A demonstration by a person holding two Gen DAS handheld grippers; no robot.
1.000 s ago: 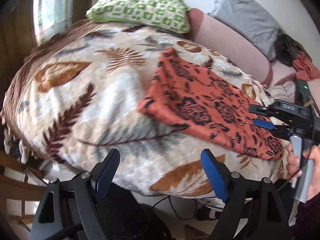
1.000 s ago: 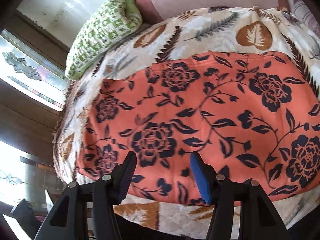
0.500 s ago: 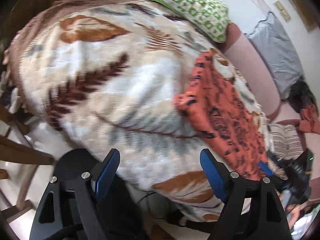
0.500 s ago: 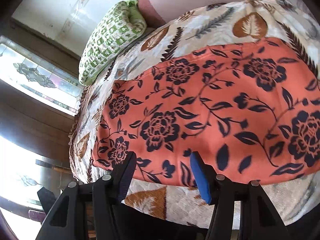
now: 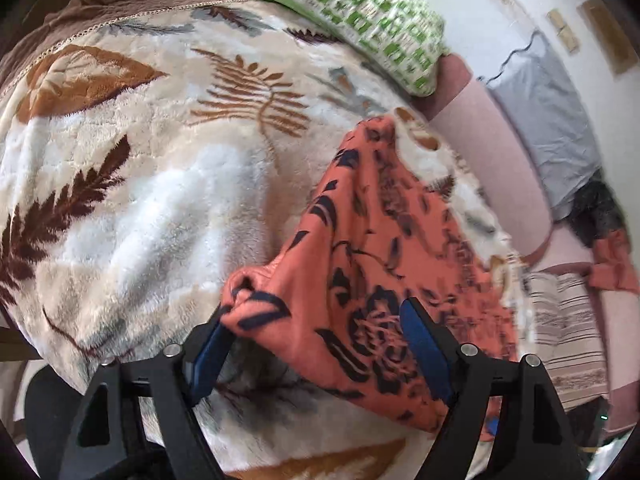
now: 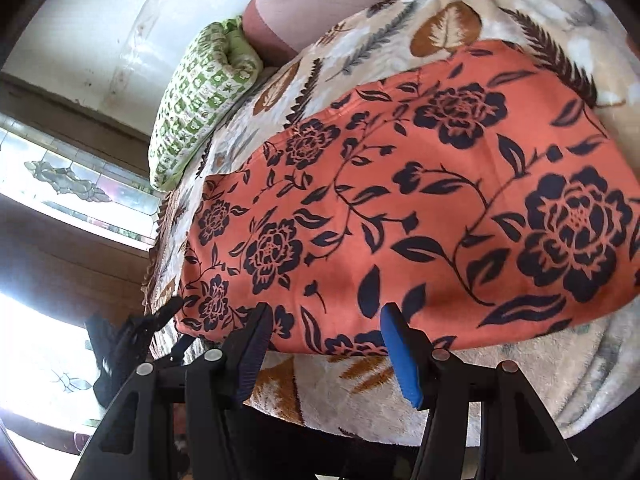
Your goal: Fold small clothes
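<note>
An orange garment with dark blue flowers (image 6: 420, 208) lies flat on a leaf-patterned blanket (image 5: 140, 184). In the left wrist view the garment's (image 5: 360, 280) near left corner sits between the jaws of my left gripper (image 5: 316, 344), which is open around it. My right gripper (image 6: 326, 344) is open, with its fingertips at the garment's near edge. The left gripper also shows in the right wrist view (image 6: 160, 320) at the garment's left corner.
A green and white pillow (image 5: 352, 20) lies at the far end of the bed. A pink bolster (image 5: 492, 152), a grey pillow (image 5: 548, 112) and other clothes (image 5: 612, 256) lie to the right. The blanket's near edge drops off below the grippers.
My left gripper has moved right and forward to the garment's near left corner, which now lies between its jaws. My right gripper has drawn back a little toward the near edge.
</note>
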